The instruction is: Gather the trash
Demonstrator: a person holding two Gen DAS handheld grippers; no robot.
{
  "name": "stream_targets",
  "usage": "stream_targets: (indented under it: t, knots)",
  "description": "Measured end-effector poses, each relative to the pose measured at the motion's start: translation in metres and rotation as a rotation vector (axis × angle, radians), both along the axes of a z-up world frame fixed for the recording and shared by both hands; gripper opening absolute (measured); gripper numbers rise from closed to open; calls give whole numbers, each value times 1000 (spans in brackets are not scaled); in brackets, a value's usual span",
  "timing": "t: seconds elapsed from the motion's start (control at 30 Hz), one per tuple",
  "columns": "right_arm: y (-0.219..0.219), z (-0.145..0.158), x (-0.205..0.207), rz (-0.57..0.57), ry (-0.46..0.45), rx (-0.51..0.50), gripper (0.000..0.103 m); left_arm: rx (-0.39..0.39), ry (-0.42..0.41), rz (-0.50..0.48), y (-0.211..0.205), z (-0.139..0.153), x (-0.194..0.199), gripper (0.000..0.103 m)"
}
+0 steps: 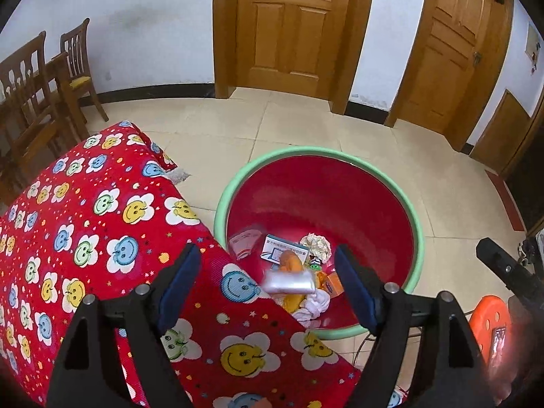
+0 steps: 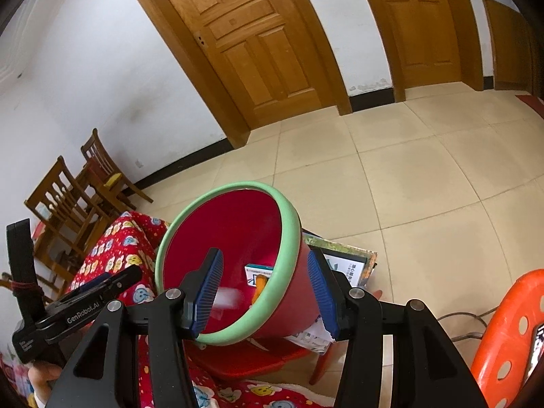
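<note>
The left gripper [image 1: 268,272] hung released, lower centre, a blurred silvery packet [image 1: 289,282] loose between its fingers above the bin [image 1: 316,156]. The right gripper [image 2: 265,292] clasped the bin's rim; trash below was half hidden.

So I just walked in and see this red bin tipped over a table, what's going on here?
A person is collecting trash with two handheld grippers. The right gripper straddles the green rim of the red bin, one finger inside, one outside, tilting it toward the table with the smiley-flower cloth. The left gripper is open above the bin, and a blurred silvery packet is between its fingers, apparently falling onto the litter already inside.
</note>
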State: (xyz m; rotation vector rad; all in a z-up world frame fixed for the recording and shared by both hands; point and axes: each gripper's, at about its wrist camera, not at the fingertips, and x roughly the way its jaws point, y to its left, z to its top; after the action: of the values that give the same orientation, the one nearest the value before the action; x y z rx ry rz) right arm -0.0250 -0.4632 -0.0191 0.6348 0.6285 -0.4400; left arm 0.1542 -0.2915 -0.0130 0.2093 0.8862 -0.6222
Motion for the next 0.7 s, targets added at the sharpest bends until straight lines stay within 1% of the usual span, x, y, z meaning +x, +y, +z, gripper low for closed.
stream_targets:
  t: [0.13,0.33,0.43,0.67,0.7]
  knots:
    - [2,3,1,9,-4,-3,53,-4,6,18,8,2,-1,80]
    - [14,8,3,55,-10,-1,54,-3,5,43,27,13,-9,80]
    - [24,13,3,80,-14,-12,57,-9,-8,58,40,21,-15,80]
    - [53,25,5,149,-25,-42,60,-11,-23,104,73,34,-30,80]
    - [58,28,5,162,-26,-49,62,-13,-25,109,77,35,-31,80]
